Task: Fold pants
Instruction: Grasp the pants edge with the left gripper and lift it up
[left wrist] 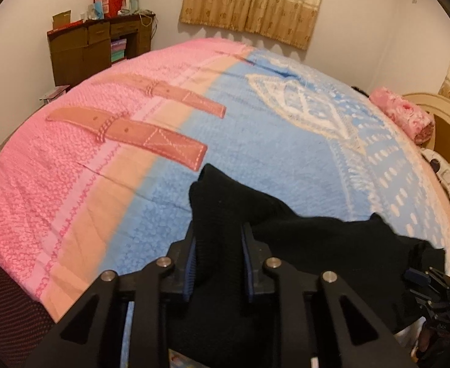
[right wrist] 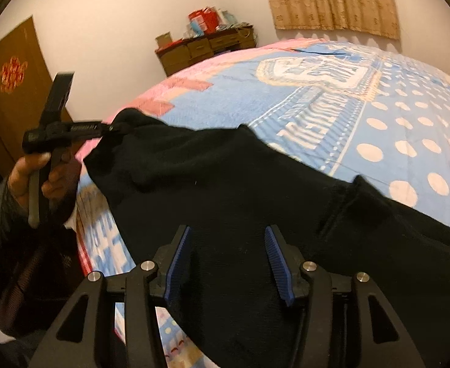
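Left wrist view: the left gripper [left wrist: 218, 239] is clenching a bunched fold of the black pants [left wrist: 286, 233]. The cloth is filling the gap between the blue pads [left wrist: 191, 263] and rising above the fingertips in a dark peak. From there the pants are trailing rightward over the blue part of the blanket [left wrist: 255, 116], toward the right gripper [left wrist: 421, 276], which is showing only as a dark, partly hidden shape at the frame's right edge. The blanket is pink on its left side and blue on its right, and it is covering the whole bed. A rolled pink towel [left wrist: 405, 116] is lying near the headboard [left wrist: 439, 113]. A brown desk [left wrist: 96, 49] is standing against the far wall beside the bed, with red bags and boxes piled on top. Curtains [left wrist: 252, 3] are hanging behind the bed.

Right wrist view: the right gripper [right wrist: 228, 245] is reaching over the pants [right wrist: 225, 184], its fingers spread apart with black cloth lying between and below the pads [right wrist: 277, 263]; whether the fingers are pressing any cloth I cannot tell. The pants are stretching across the blanket [right wrist: 393, 128] from lower right up to the left gripper [right wrist: 111, 128], which is pinching one corner of the cloth at its tips. A hand [right wrist: 41, 174] is holding that gripper's handle. A brown door [right wrist: 13, 92] is standing behind it, and the desk [right wrist: 206, 49] is sitting against the wall.
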Demonstrator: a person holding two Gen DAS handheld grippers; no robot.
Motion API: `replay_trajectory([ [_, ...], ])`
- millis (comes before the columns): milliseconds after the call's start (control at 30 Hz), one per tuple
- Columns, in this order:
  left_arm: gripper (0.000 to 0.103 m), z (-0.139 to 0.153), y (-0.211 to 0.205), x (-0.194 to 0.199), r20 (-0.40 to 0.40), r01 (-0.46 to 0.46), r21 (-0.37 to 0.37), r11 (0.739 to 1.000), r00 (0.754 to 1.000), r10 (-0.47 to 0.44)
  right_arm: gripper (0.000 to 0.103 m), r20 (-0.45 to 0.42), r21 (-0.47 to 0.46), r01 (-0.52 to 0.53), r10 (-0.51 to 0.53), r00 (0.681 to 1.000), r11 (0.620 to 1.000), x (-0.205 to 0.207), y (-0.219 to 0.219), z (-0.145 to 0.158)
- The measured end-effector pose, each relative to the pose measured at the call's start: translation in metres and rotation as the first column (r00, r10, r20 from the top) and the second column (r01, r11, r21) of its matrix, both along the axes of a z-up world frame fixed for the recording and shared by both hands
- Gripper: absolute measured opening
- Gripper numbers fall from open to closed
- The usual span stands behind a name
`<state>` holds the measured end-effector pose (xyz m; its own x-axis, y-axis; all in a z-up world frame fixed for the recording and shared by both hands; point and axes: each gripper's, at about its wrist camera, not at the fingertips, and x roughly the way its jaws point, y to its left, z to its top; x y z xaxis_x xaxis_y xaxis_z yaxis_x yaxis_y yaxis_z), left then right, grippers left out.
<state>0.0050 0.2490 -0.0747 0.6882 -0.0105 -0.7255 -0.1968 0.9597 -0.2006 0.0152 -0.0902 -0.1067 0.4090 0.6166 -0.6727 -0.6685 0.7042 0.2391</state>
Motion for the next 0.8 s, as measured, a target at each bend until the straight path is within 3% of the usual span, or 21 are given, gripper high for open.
replay_trajectory([
  [333,0.025,0.062,-0.034,-0.023,0.099,0.049,-0.015,0.999,0.994,-0.047,0.052,0.054,0.097,0.130,-0.136,0.989,0.987,-0.006,-0.054,0.031],
  [800,0.025,0.113,-0.152,-0.027,0.153,0.235,0.010,0.972,0.960,-0.234,0.052,0.001,0.184,0.354,-0.360,0.933,0.917,-0.018,-0.143,0.030],
])
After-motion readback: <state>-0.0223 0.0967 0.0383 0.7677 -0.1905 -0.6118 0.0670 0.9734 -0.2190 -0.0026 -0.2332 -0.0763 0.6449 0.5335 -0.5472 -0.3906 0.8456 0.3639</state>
